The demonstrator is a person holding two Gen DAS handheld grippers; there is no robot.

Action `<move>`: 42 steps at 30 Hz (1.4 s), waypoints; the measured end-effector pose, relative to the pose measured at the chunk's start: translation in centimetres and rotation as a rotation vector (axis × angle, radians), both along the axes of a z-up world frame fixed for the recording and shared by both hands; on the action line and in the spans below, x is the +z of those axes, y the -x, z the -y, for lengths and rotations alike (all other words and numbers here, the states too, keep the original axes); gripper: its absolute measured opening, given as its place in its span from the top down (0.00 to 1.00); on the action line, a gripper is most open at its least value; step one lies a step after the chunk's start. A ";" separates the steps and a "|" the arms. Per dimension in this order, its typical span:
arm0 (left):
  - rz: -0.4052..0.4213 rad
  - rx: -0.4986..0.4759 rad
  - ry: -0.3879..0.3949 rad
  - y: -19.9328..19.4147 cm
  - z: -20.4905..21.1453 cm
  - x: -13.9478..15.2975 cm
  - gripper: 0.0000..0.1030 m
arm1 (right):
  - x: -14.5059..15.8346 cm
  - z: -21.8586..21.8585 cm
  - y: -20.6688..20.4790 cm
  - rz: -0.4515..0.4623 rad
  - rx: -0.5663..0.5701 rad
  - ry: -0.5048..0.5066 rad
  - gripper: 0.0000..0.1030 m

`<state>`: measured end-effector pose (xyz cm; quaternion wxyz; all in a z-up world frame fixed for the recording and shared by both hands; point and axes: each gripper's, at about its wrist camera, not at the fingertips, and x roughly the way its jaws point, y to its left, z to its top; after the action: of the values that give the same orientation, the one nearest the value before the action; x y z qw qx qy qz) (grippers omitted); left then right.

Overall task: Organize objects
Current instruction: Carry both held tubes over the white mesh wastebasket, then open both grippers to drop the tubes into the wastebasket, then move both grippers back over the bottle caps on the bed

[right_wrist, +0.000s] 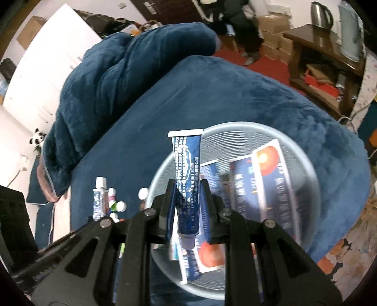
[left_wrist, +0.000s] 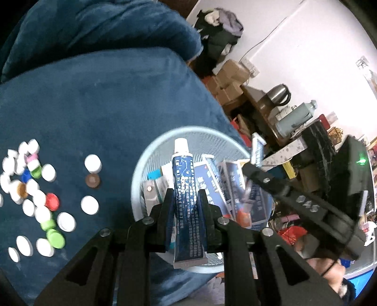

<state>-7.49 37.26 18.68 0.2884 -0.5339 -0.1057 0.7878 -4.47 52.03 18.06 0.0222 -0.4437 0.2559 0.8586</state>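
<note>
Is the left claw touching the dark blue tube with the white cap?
Touching. The left wrist view shows the left claw shut on the dark blue tube, pressing both its sides above the basket.

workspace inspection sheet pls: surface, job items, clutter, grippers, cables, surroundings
Surface: dark blue blanket over a bed, bunched at the far end.
Job's things: light blue mesh basket holding boxed tubes; one blue tube in each gripper, both above the basket.
Clutter: loose bottle caps, mostly white with some green, red and brown, scattered on the blanket.
Grippers: left gripper shut on left tube, cap pointing away; right gripper shut on right tube, crimped end pointing away.
Cables: a wall cable runs to a socket.
Surroundings: wooden table with kettle, cardboard boxes, white wall.
</note>
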 end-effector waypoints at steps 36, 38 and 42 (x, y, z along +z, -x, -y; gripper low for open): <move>-0.027 0.298 0.352 0.9 6.5 -1.6 0.00 | -0.9 3.6 1.5 0.094 0.096 -0.204 0.00; -0.018 0.310 0.360 0.9 7.1 -1.7 0.00 | -1.0 3.9 1.7 0.105 0.102 -0.214 0.00; 0.017 0.409 0.371 0.9 7.9 -2.0 0.00 | -1.2 5.2 2.1 0.126 0.137 -0.236 0.00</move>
<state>-8.38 29.31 16.71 0.0199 -0.5517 -0.0677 0.8310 -6.61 46.79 16.86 0.0318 -0.5075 0.1206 0.8526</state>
